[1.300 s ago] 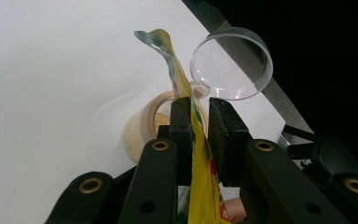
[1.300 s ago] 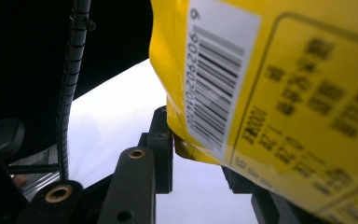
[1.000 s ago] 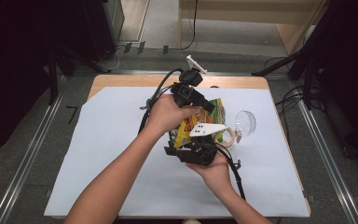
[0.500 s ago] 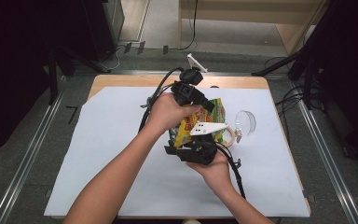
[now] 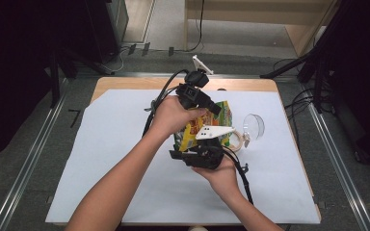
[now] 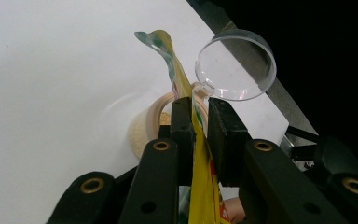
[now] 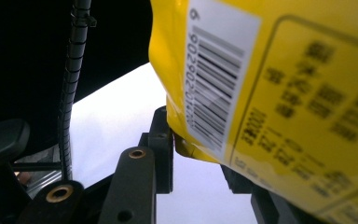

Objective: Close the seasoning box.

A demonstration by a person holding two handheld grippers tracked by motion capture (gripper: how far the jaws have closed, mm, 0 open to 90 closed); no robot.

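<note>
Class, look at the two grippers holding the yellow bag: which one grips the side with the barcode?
The right gripper: the yellow bag shows its barcode there.

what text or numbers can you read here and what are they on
"6 902... 202..." partly readable digits beside the barcode on the yellow bag.
Boxed print on the bag: too blurred to read.
Front print on the bag, high view: too small to read.

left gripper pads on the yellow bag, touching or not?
Touching. In the left gripper view both pads of the left gripper press the yellow bag's thin edge between them, no gap.
</note>
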